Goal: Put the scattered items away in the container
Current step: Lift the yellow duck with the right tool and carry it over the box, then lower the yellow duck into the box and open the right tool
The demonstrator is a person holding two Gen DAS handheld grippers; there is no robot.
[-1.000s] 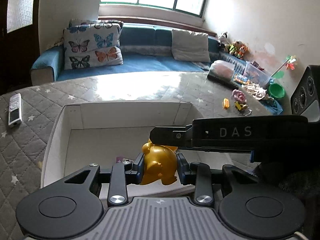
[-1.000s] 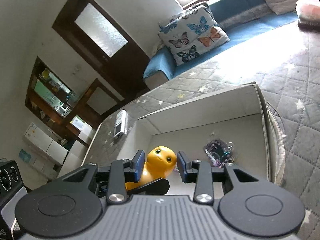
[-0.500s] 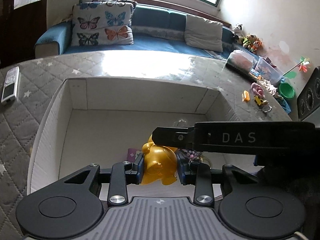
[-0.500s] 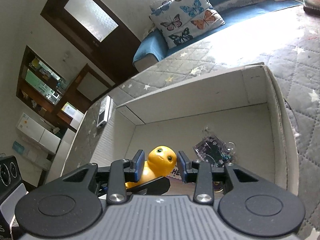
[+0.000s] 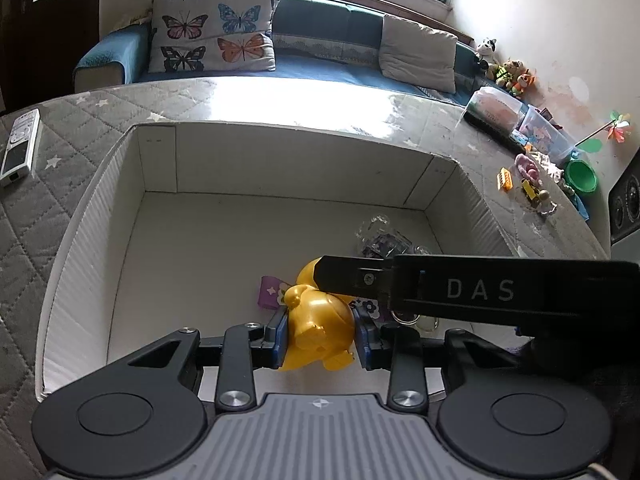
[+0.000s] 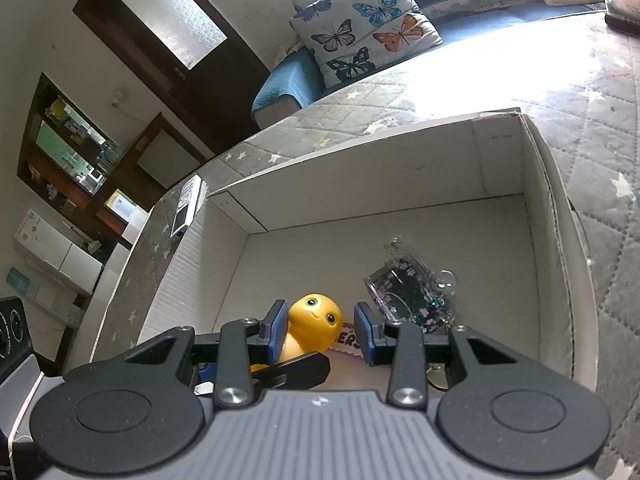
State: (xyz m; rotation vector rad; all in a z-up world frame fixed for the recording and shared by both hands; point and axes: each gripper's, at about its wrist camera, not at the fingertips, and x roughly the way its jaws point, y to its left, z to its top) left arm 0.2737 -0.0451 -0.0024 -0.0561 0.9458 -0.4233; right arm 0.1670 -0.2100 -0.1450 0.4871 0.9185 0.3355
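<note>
A yellow duck-like toy (image 5: 316, 328) hangs just above the floor of the white cardboard box (image 5: 280, 160). My left gripper (image 5: 320, 334) is shut on its body, blue pads pressing both sides. From the right, the finger (image 5: 348, 278) of my other gripper crosses over the toy's head. In the right wrist view the toy's head (image 6: 316, 320) sits between the pads of my right gripper (image 6: 322, 330), which is closed about it inside the box (image 6: 360, 184). On the box floor lie a clear glitter pouch (image 6: 408, 292) and a purple card (image 5: 269, 292).
The box stands on a grey quilted star mat (image 5: 52, 208). A white remote (image 5: 20, 144) lies left of it. Small toys (image 5: 528, 184), a green bowl (image 5: 580, 176) and a plastic tub (image 5: 540, 132) crowd the right edge. Behind is a blue sofa with a butterfly cushion (image 5: 212, 36).
Both grippers have sunk together with the yellow toy, from above the box rim down inside it. The box floor and its contents now fill more of both views.
</note>
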